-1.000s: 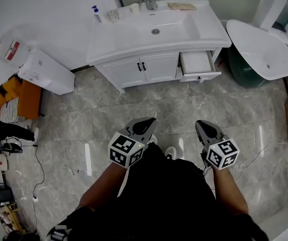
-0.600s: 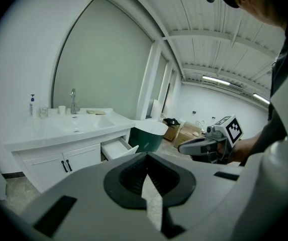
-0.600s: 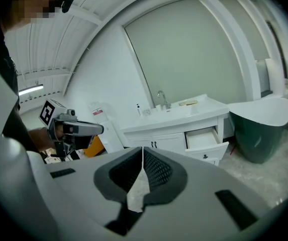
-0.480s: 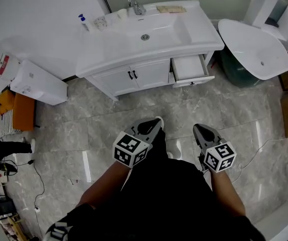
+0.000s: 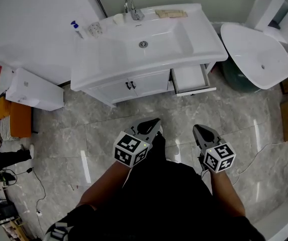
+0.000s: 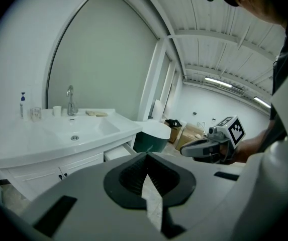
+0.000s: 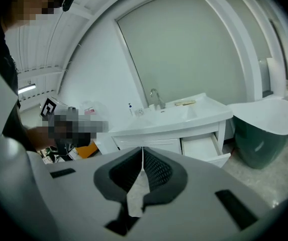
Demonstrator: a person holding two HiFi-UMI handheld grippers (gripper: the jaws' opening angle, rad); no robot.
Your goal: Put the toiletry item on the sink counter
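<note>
Head view: we face a white sink counter point(image 5: 204, 39) across a grey tiled floor point(image 5: 83, 129); its drawer point(image 5: 190, 79) is pulled out. A bottle point(image 5: 76, 29) with a blue top stands at the counter's back-left corner. Our left gripper point(image 5: 158, 124) and right gripper point(image 5: 196, 129) hang well short of it.
Left gripper view: jaws together, nothing held.
Right gripper view: same, jaws together, bare. We can't make out the drawer contents.
</note>
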